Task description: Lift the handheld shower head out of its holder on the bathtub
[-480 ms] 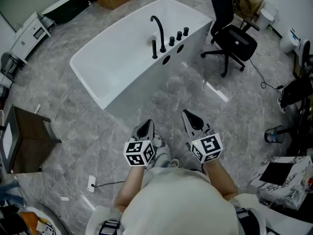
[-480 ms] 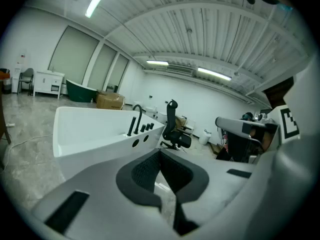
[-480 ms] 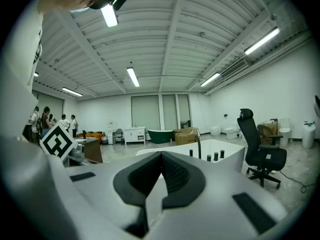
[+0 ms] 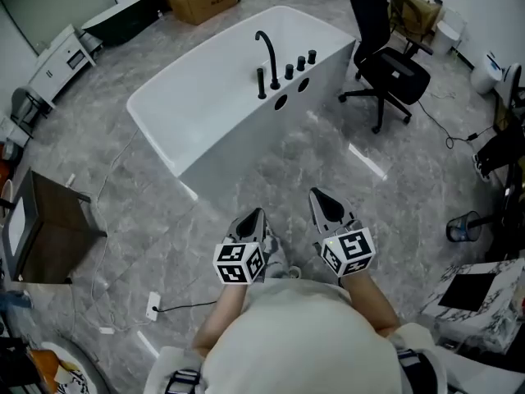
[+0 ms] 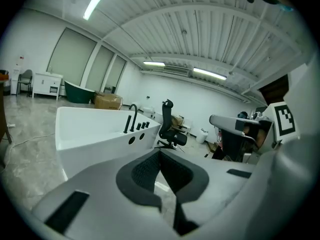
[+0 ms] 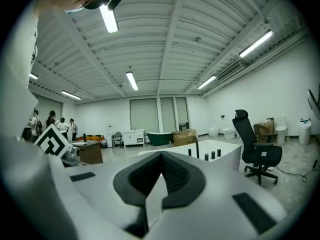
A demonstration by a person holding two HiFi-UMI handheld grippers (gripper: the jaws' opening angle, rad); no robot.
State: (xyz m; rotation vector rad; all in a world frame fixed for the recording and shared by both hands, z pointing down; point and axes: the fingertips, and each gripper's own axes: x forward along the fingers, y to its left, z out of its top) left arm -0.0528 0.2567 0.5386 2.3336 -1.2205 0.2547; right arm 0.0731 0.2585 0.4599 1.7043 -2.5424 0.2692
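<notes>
My left claw (image 4: 257, 213) is closed and empty, over open grey floor (image 4: 287, 158). Ahead, the white bathtub (image 4: 197, 105) carries the handheld shower head (image 4: 261, 83) upright on its near rim, just left of the faucet (image 4: 267, 49). My right claw (image 4: 313, 193) is closed too. An office chair (image 4: 394, 64) stands by the tub's right end.

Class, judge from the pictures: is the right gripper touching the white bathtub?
Apart. The head view shows bare grey floor between the right gripper and the bathtub.

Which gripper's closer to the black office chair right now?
Right. The right gripper sits below-left of the office chair in the head view; the left gripper is farther left.
</notes>
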